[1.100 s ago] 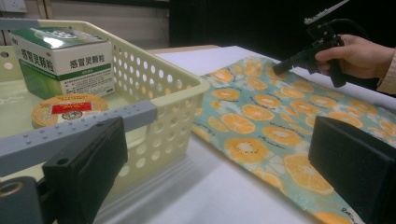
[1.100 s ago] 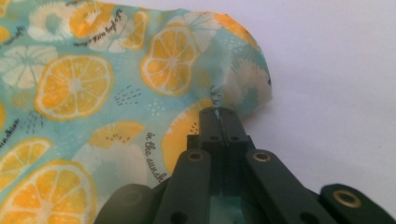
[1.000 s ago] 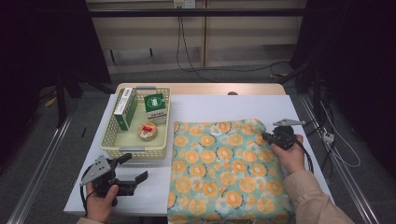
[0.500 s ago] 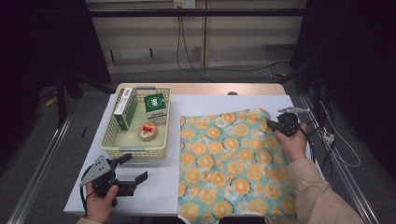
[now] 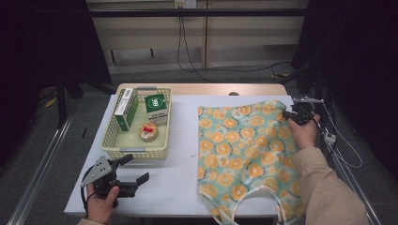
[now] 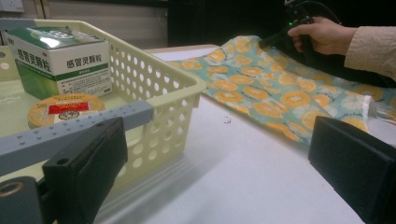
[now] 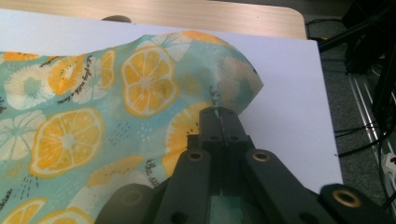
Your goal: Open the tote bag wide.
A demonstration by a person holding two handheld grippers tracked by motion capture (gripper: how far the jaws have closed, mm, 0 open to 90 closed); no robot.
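A teal cloth printed with orange slices point(image 5: 244, 145) lies spread over the right half of the white table point(image 5: 178, 178); its straps hang at the front edge. My right gripper point(image 5: 287, 114) is at the cloth's far right corner, shut on a pinch of fabric. In the right gripper view the jaws point(image 7: 218, 112) meet on the cloth point(image 7: 93, 116), which bunches up at the tips. My left gripper point(image 5: 134, 169) rests near the front left of the table, open with nothing between its jaws point(image 6: 219, 158). From there the cloth point(image 6: 261, 84) lies ahead to the right.
A cream perforated basket point(image 5: 110, 140) stands at the left, holding a tall green and white box point(image 5: 126, 108), a second box point(image 5: 156, 107) and a round tin point(image 5: 149, 131). A wooden strip point(image 5: 202, 88) runs along the table's back. Cables point(image 5: 338, 150) trail off the right edge.
My right gripper has moved right and away from me, dragging the cloth with it; the cloth has slid right and opened out away from the basket. The left gripper has stayed put.
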